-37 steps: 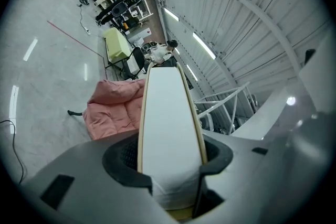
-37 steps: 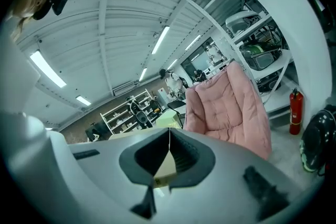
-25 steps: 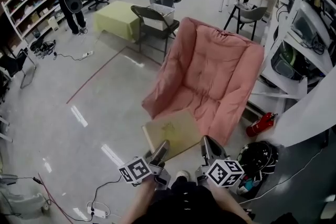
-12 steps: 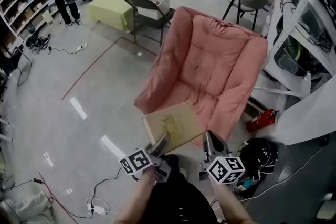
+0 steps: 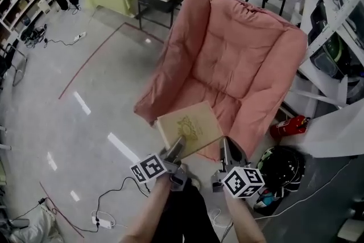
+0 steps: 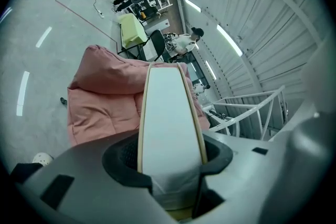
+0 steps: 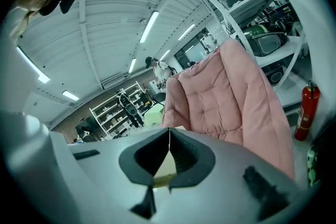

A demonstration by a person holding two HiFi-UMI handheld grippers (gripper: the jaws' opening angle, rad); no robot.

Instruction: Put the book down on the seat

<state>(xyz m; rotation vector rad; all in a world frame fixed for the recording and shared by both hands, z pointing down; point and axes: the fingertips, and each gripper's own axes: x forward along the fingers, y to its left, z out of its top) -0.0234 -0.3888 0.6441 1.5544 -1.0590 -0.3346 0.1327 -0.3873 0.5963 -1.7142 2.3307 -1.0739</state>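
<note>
Over one pink chair (image 5: 239,65), one book (image 5: 190,128) clamped in left gripper (image 5: 177,145); right gripper (image 5: 226,148), jaws together.

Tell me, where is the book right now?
In the head view the book is low and centre, clamped in the left gripper, at the front edge of the pink chair.

One book (image 5: 190,128), one armchair (image 5: 244,54) (pink), one fire extinguisher (image 5: 290,126), and two grippers (image 5: 178,143) (image 5: 224,145).

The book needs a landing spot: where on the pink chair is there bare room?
The seat is bare between backrest and the book held over its front edge. Crowded: right of the chair, with fire extinguisher and shelving.
</note>
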